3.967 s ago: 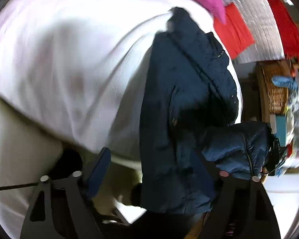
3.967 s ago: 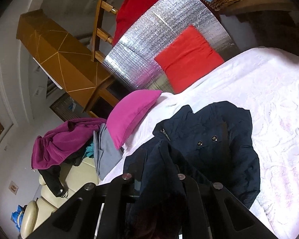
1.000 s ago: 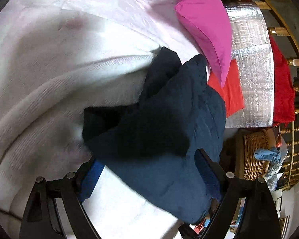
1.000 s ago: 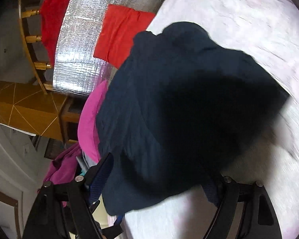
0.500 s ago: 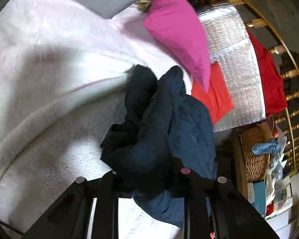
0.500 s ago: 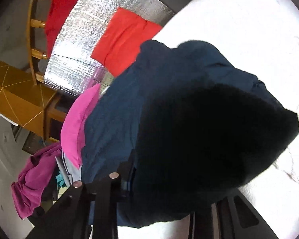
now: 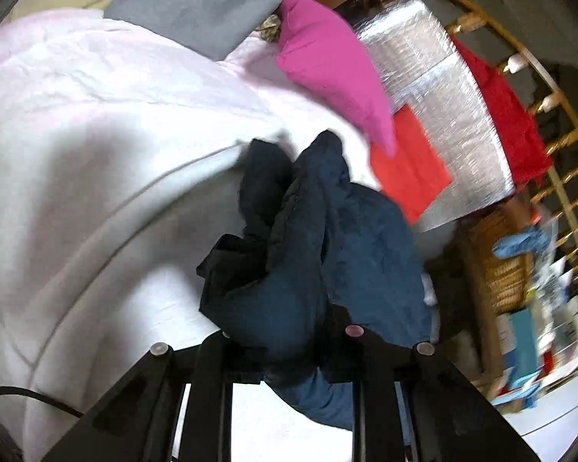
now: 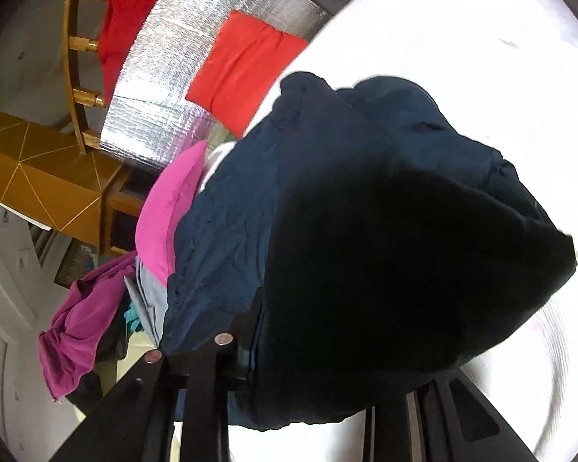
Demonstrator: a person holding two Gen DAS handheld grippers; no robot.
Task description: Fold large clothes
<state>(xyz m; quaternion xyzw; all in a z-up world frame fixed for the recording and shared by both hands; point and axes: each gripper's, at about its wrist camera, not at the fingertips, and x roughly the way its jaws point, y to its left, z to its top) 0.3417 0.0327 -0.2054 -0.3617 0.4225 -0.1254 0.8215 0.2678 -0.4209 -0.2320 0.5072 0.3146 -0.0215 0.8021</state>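
Change, left gripper (image 7: 289, 346): a second ago its fingers were standing wide apart around the navy jacket (image 7: 327, 254); now they are sitting drawn in and pinching a fold of it.
Change, right gripper (image 8: 312, 350): a second ago its fingers were spread to either side of the cloth; now the left finger (image 8: 246, 331) is pressing into the jacket's edge. The other finger is lying hidden under the cloth, so how far the jaws are closed cannot be told from this view.
Change, jacket: four seconds ago it was lying partly spread on the bed; now it is bunching into a thick, lifted bundle.
Jacket, place: it is resting over the white bedspread (image 7: 108, 161), toward the edge of the bed nearest the pillows, with its far end reaching toward the pink pillow (image 7: 327, 65) and the red cushion (image 7: 408, 169).
Jacket, relative to left gripper: the cloth is rising straight out from between the fingers and hanging a short way below them.
Jacket, relative to right gripper: the dark lining side (image 8: 397, 269) is filling the middle of the right wrist view, draping over the gripper's front.
Surroundings, bed head: a silver foil panel (image 7: 443, 88) is leaning behind the red cushion.
Surroundings, beside the bed: a grey garment (image 7: 204, 4) is lying by the pink pillow; a magenta garment (image 8: 81, 323) is hanging off a chair; a wicker basket (image 7: 497, 269) is standing by the wooden railing (image 7: 558, 177).
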